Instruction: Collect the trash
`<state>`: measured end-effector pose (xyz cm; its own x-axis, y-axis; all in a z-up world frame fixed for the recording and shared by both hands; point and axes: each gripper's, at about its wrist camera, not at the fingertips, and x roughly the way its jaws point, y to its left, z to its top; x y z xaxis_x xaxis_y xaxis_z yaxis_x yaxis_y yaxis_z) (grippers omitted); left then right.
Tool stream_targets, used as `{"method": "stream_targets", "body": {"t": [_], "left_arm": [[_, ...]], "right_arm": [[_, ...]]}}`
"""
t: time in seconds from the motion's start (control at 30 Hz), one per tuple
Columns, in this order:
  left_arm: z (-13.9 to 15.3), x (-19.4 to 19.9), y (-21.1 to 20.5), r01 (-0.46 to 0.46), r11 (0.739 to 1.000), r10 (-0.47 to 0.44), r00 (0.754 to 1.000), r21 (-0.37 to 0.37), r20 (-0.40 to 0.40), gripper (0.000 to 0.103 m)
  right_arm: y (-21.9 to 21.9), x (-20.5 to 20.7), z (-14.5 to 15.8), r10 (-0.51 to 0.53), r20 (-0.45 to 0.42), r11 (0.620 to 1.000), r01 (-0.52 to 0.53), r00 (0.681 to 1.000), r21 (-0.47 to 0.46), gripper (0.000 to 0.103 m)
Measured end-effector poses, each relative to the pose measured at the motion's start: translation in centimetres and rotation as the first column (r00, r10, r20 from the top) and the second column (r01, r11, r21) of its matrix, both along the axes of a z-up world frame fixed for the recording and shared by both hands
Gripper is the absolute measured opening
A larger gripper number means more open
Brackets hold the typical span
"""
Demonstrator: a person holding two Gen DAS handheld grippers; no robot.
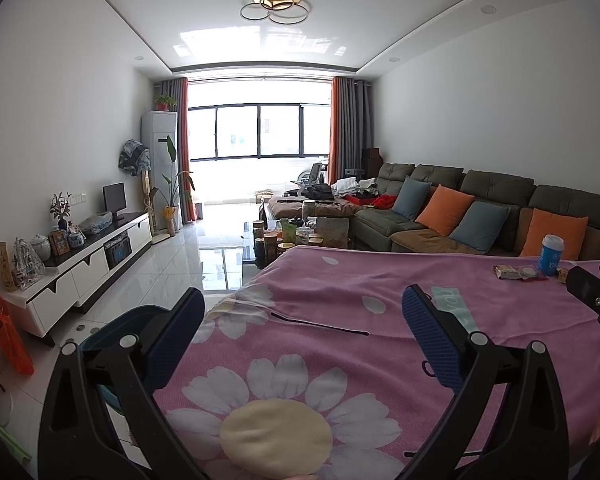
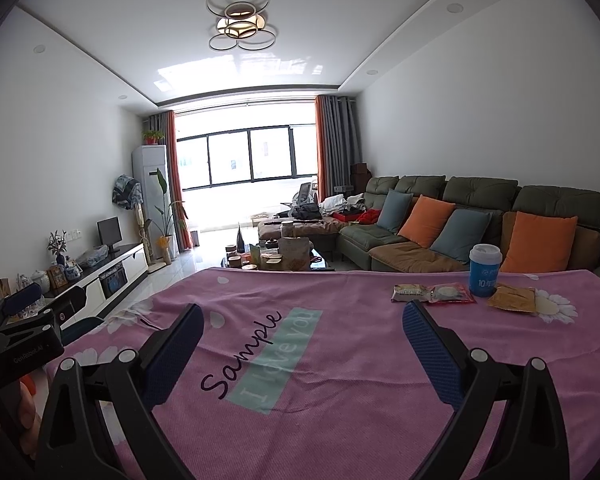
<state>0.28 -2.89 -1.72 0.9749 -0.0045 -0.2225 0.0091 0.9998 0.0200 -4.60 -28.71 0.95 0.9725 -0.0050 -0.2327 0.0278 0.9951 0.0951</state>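
Note:
A pink flowered cloth covers the table point(image 2: 340, 400). At its far right lie a beige snack wrapper point(image 2: 410, 291), a red-edged clear wrapper point(image 2: 450, 294) and a brown packet point(image 2: 512, 300). Behind them stands a blue cup with a white lid point(image 2: 484, 270). My right gripper point(image 2: 304, 324) is open and holds nothing; it hovers over the cloth, short and left of the wrappers. My left gripper point(image 1: 300, 320) is open too, over the table's left part. From there the wrappers point(image 1: 520, 272) and cup point(image 1: 552, 254) sit far right, by the right gripper point(image 1: 598, 280).
A dark teal round rim point(image 1: 112, 332) shows below the table's left edge; I cannot tell what it is. An orange bag point(image 1: 8, 336) hangs at the far left. Beyond stand a crowded coffee table point(image 2: 280, 260), a sofa point(image 2: 480, 216) and a TV cabinet point(image 1: 92, 260).

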Motion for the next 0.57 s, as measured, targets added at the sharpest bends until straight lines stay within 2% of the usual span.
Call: {"method": "stream_targets", "body": {"t": [0.33,0.47,0.57], "left_arm": [[-0.2,0.1,-0.3,0.025,1.0,-0.024,0.999,0.005,-0.022,0.097],[-0.5,1.5,0.1,0.058,0.998,-0.061,0.992,-0.025,-0.114,0.097],[-0.9,4.2,0.0,0.069,0.998,-0.07,0.976,-0.012,-0.208,0.097]], "right_arm": [[-0.1,0.2,-0.5,-0.004,-0.008,1.0,0.004,1.0,0.001,0.096],[-0.7,0.5,-0.7,-0.013,-0.022,1.0,0.013,1.0,-0.004,0.096],[-1.9,1.0,-1.1,-0.029,-0.056,1.0,0.029,0.998,0.002,0.096]]}}
